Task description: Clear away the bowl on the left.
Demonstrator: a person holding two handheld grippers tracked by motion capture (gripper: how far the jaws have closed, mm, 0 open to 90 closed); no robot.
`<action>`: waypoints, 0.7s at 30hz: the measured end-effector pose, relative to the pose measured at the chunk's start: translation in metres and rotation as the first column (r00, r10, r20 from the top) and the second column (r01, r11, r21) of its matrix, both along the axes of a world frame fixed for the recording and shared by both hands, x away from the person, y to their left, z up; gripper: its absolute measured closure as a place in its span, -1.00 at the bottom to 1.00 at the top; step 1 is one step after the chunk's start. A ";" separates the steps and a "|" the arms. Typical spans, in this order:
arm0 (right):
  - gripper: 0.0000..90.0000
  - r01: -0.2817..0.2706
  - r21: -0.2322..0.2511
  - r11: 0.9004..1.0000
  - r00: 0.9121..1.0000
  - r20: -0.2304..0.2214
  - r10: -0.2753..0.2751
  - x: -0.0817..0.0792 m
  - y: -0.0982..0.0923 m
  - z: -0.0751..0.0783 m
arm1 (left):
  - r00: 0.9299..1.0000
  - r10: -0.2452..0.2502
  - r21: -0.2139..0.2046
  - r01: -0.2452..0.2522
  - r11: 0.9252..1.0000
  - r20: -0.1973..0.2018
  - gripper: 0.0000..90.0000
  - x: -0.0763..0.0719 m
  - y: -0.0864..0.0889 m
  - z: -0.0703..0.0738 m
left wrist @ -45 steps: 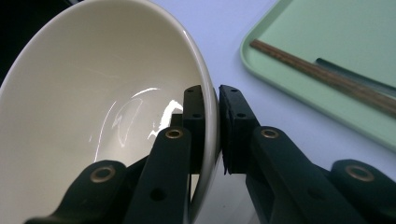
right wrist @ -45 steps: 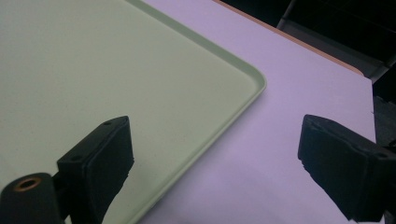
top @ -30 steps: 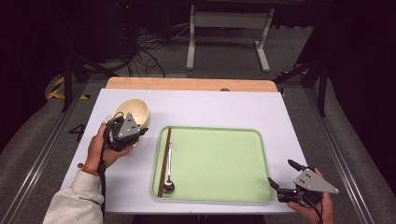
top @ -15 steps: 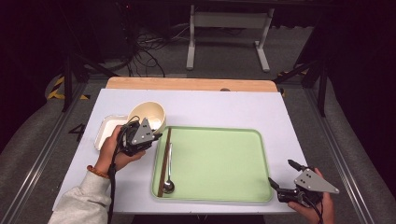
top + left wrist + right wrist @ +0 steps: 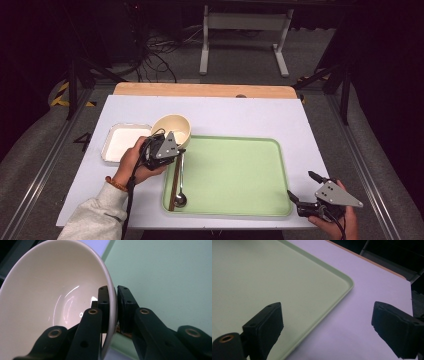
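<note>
Your left gripper (image 5: 176,148) is pinching only the bowl's (image 5: 172,127) rim at the tray's (image 5: 235,175) ten o'clock corner — it is risking slipping onto the spoon (image 5: 180,195). Right gripper (image 5: 301,189) fingers are standing spread.

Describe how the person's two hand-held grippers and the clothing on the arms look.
Each hand-held gripper, left and right, is black with a grey three-cornered plate on top, two black jaws ending in blocky pads, and brass-coloured pivot pins. A black cable trails from the left one. The left arm wears a light grey sleeve and an orange wristband.
</note>
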State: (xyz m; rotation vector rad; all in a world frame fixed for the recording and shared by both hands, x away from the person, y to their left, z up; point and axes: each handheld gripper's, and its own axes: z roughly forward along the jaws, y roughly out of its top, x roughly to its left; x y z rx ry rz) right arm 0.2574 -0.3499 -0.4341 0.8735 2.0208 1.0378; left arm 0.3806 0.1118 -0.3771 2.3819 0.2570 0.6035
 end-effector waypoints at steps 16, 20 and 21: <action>-0.76 0.000 -0.002 1.000 1.000 -0.008 0.000 0.000 0.000 -0.001 | 0.998 -0.055 0.044 0.057 0.997 -0.026 0.83 0.004 -0.029 -0.011; -0.76 0.000 0.000 1.000 1.000 -0.003 0.000 0.000 0.000 0.000 | 0.997 -0.070 0.053 0.072 0.996 -0.034 0.83 0.004 -0.037 -0.014; -0.76 0.001 0.002 1.000 1.000 -0.005 -0.001 0.000 0.000 0.000 | 0.997 -0.073 0.054 0.075 0.996 -0.037 0.83 0.005 -0.039 -0.015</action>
